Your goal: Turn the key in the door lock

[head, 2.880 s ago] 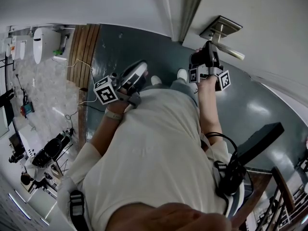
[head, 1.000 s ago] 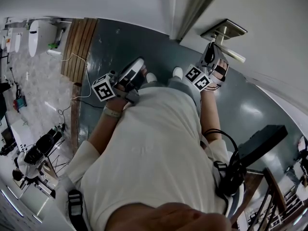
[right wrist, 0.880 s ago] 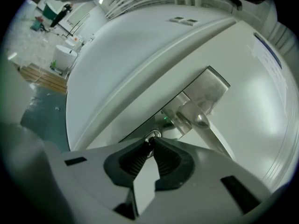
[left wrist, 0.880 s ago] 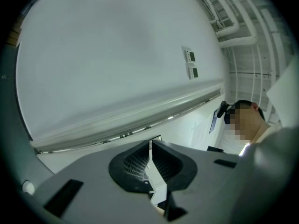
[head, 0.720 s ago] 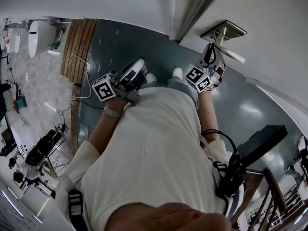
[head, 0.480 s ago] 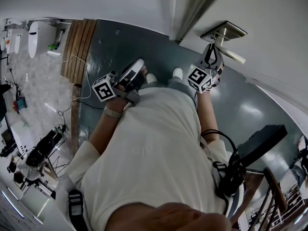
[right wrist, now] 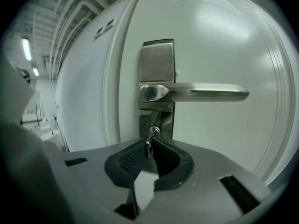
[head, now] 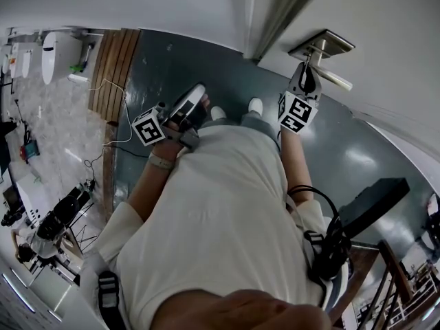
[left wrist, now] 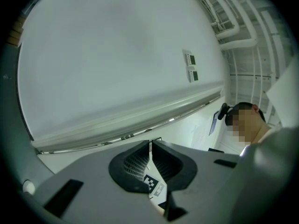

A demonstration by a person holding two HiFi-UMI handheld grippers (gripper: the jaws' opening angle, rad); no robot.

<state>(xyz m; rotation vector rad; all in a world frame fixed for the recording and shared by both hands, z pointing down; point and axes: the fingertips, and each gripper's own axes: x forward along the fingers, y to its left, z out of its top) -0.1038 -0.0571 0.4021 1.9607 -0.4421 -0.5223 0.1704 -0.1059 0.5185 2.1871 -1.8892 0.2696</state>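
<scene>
- right gripper [right wrist: 149, 147] is up at the door [right wrist: 224, 41], jaws pinched on the key [right wrist: 151, 135], and they've just been closing in tighter on it
- key sits in the lock [right wrist: 163, 120], right under the lever [right wrist: 201, 93], at the bottom end of the metal plate [right wrist: 158, 59]
- the key's ring end pokes up just above the jaw tips
- lever is level and sticks out to the right in the right gripper view
- in the head view the right arm is stretched out to the door, and its marker cube [head: 296, 111] sits just below the lever
- left gripper [left wrist: 150, 148] is well apart from all that, held in close in front of the person's body
- its jaws are closed together with nothing between them
- left gripper view only catches a pale wall [left wrist: 117, 55] with two little panels on it, so it's pointing away from the lock
- dark glossy floor [head: 206, 67] under the person, door edge just ahead of their feet
</scene>
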